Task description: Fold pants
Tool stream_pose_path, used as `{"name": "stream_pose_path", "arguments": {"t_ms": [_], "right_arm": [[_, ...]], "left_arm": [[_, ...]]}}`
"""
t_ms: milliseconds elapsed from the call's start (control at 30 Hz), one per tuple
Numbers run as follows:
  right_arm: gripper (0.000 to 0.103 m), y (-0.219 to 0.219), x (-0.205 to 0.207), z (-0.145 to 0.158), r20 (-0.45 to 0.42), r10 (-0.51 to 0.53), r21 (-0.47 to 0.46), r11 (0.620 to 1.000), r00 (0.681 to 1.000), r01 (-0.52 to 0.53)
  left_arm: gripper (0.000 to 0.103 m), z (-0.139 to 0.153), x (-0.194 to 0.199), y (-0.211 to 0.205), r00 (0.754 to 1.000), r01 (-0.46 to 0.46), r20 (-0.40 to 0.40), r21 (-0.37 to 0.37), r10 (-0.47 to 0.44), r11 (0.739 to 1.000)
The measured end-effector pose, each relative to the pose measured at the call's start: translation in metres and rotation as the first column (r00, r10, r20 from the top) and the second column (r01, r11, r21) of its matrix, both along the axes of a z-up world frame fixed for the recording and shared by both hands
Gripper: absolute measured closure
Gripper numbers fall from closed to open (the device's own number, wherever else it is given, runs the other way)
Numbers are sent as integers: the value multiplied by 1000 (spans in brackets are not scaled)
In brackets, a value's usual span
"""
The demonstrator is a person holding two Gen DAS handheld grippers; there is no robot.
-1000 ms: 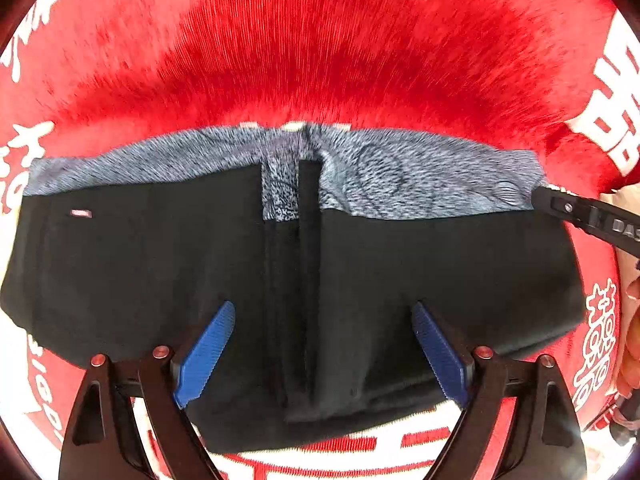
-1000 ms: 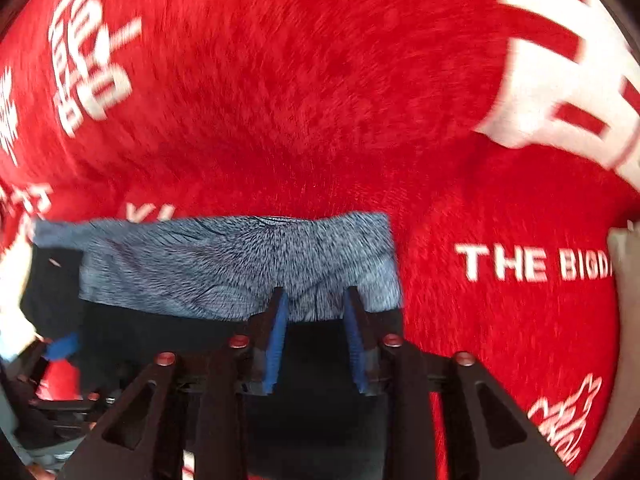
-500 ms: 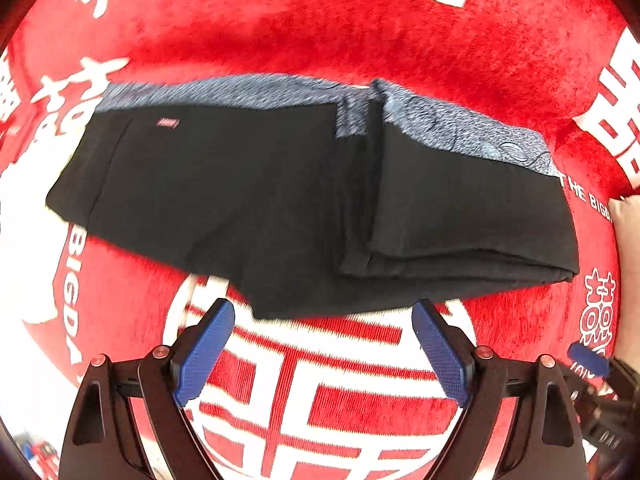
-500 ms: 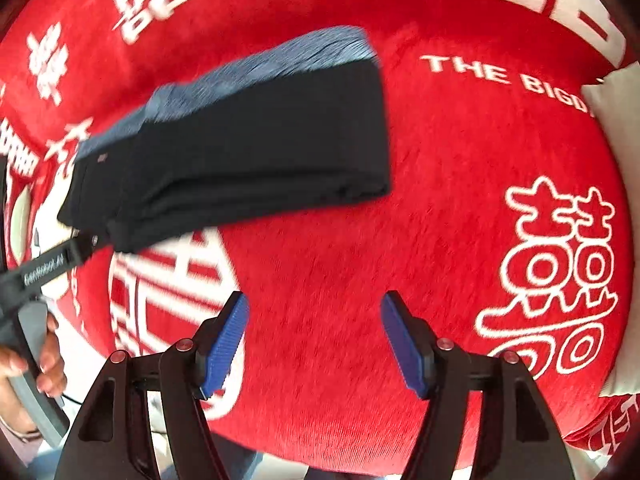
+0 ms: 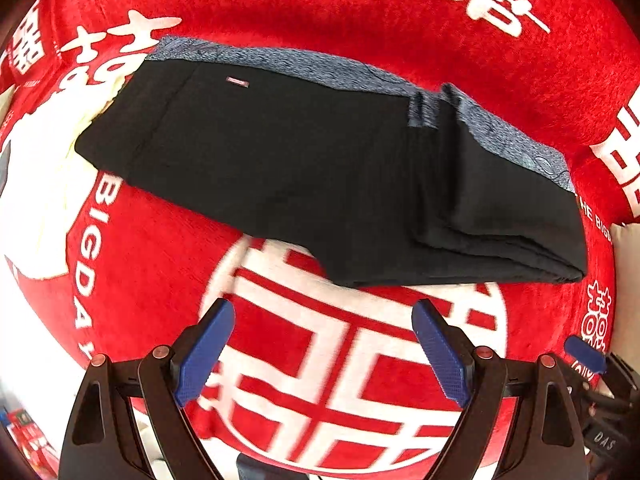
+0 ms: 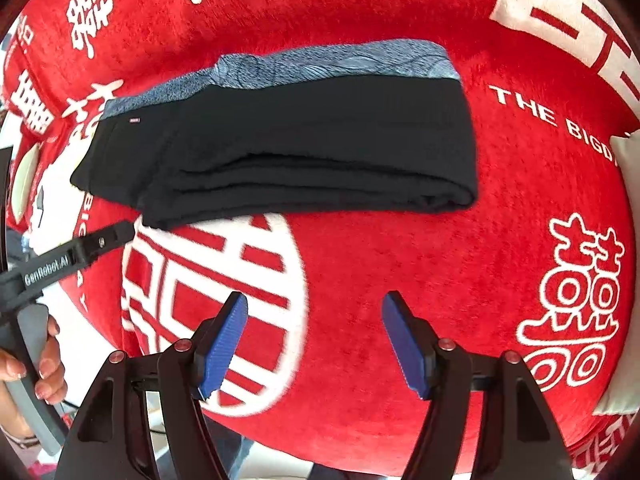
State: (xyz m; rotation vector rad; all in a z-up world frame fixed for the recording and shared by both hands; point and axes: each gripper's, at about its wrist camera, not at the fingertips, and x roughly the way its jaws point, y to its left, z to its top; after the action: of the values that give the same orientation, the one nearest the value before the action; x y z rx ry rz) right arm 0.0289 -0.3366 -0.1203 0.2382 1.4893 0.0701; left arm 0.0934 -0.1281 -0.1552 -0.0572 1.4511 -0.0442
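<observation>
The black pants (image 5: pixel 304 168) with a blue-grey patterned waistband lie folded in layers on the red blanket (image 5: pixel 320 4). In the right wrist view they (image 6: pixel 304 140) show stacked folds along their near edge. My left gripper (image 5: pixel 322 344) is open and empty, held above the blanket short of the pants' near edge. My right gripper (image 6: pixel 314 338) is open and empty, also back from the pants. The left gripper's finger (image 6: pixel 100 242) shows in the right wrist view beside the pants' left corner.
The red blanket carries white characters and a round white emblem (image 6: pixel 216 312) under the grippers. A white pillow (image 6: pixel 628 148) edge lies at the right. A hand (image 6: pixel 44 364) holds the left gripper's handle at the lower left.
Both grippers pulled back and up from the pants. The right gripper, nearly shut at the waistband a second ago, is open. The pants lie folded and still.
</observation>
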Motion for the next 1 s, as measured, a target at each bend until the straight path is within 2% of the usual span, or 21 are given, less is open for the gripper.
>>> {"name": "stream_pose_path", "arguments": {"t_ms": [267,467,600,700,800,900,1000], "right_arm": [[30,82,28,2,21,-32,-33,999,999,33],[30,149,59,2,39,26,-44,999,999,-25],[30,175,74,3,43,60,-65,996,997,-57],[30,186,82,0,36,89,-74,993,995,-86],[30,196,91,-10,25,136,-99,986,990,-133],[30,201,98,-21,32,189,-184,966,981,-180],[30,194,102,-26,53,213,-276,942,976,-190]], "left_arm": [[12,-1,25,71,1000,1,15,-53,0,999],[12,-6,48,124,998,-61,13,-106,63,993],[12,-10,57,153,994,-99,25,-158,104,982],[12,-23,63,184,981,-188,-3,-278,195,942],[12,-33,64,206,962,-261,-18,-334,271,906],[12,-45,65,223,944,-317,-39,-396,329,862],[12,-56,67,227,938,-331,-55,-437,342,837]]}}
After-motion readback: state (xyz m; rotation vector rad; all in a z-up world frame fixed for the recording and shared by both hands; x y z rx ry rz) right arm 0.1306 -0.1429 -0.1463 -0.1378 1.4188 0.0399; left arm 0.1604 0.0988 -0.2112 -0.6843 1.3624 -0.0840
